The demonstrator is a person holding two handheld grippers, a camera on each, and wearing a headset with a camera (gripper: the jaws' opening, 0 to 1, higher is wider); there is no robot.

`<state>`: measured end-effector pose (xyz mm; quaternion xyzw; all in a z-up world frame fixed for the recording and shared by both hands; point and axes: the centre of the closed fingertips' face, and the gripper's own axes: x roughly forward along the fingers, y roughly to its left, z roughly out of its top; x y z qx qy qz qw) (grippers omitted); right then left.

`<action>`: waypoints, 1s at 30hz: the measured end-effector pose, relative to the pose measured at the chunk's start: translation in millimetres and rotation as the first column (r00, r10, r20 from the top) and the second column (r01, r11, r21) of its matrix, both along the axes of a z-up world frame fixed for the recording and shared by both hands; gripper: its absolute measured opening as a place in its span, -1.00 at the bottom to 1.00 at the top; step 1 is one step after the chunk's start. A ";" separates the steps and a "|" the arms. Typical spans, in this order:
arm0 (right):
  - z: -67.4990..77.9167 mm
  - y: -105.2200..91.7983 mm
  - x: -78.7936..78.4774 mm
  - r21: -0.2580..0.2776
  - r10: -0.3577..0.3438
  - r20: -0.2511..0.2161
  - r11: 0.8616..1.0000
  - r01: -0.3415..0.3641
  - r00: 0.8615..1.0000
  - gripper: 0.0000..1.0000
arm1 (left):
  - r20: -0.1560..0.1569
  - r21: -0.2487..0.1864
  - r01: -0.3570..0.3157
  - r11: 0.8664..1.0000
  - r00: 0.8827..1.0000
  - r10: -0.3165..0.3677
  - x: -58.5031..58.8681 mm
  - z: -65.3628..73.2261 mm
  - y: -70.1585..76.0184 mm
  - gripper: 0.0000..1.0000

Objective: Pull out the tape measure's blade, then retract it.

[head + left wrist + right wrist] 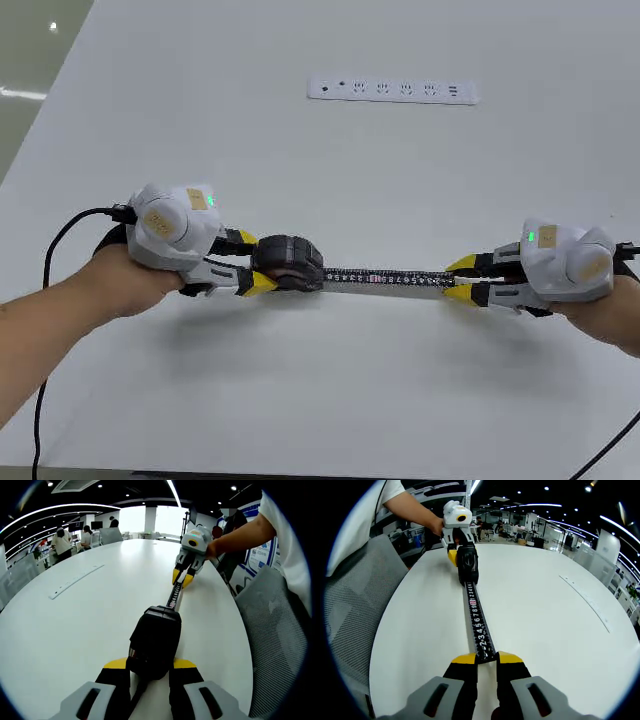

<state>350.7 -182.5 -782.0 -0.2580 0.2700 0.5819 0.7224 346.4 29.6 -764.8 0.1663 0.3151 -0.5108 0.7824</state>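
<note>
Head view shows the tape measure point(288, 263) resting on the white table point(300, 140) near the person's edge. Its black case point(155, 640) is clamped between the yellow-tipped jaws of the left gripper point(255, 262). The blade point(385, 277) is drawn out of the case toward the person's right and runs straight and low along the table. Its free end is pinched between the closed jaws of the right gripper point(460, 279); in the right gripper view the printed numerals are seen running from the jaw tips toward the case. The two grippers are held well apart, with the blade spanning the gap. A power strip point(392, 90) lies at the far side of the table, well clear of the work.

The pull-out step is judged to be in hand or close to complete, since a good length of blade is exposed. Retraction is not yet begun. For that move, the case is to be kept clamped while the blade end is guided back toward the case under control, so that whipping or kinking is avoided.
</note>
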 end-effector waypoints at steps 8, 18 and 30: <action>-1.7 -14.8 -0.1 -0.015 -0.008 -0.011 1.000 0.008 1.000 -0.83 | 0.002 0.001 0.000 1.000 1.000 0.000 -0.1 -0.2 -0.5 -0.48; -4.1 -26.8 -0.7 -0.034 -0.012 -0.019 0.999 0.012 1.000 -0.83 | 0.000 0.002 0.002 1.000 1.000 -0.002 -0.4 0.1 -1.7 -0.48; -5.5 -41.1 0.3 -0.052 -0.015 -0.024 0.999 0.013 1.000 -0.83 | -0.003 0.004 0.005 1.000 1.000 -0.005 0.6 -0.4 -2.1 -0.48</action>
